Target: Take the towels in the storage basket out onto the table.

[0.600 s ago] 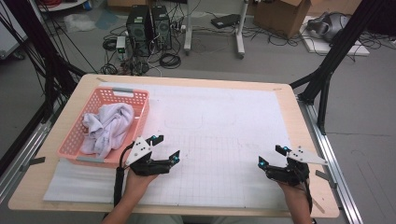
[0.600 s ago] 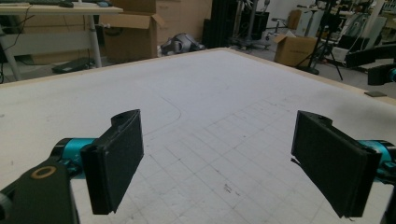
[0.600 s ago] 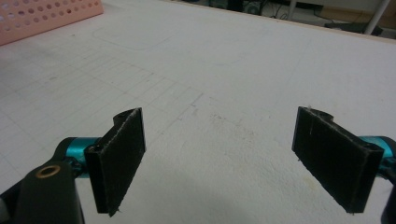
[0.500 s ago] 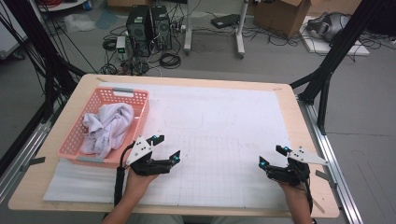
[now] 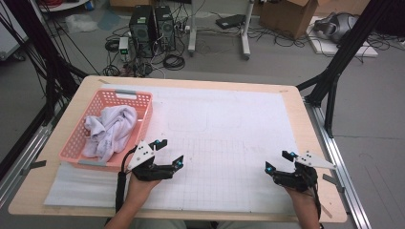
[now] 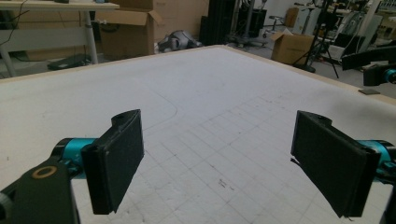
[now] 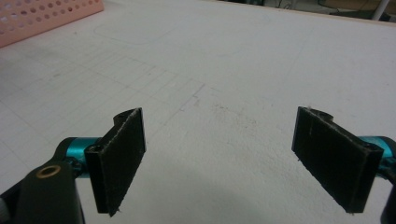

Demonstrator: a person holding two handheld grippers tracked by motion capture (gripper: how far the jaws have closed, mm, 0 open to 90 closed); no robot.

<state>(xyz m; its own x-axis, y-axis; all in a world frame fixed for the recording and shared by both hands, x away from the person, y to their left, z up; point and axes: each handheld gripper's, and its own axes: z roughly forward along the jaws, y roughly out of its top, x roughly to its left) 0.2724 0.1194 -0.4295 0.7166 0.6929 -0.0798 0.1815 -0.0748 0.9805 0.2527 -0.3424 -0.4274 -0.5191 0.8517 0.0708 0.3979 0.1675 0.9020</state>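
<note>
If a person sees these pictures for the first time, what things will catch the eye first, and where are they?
First comes the pink plastic basket at the table's left side, with a crumpled white cloth inside it. Next come the two black hand-held grippers, the left gripper beside the basket's near corner and the right gripper near the right edge, both with jaws open over the white gridded mat.

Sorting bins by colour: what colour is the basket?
Pink, or salmon; the basket shows best in the high view.
</note>
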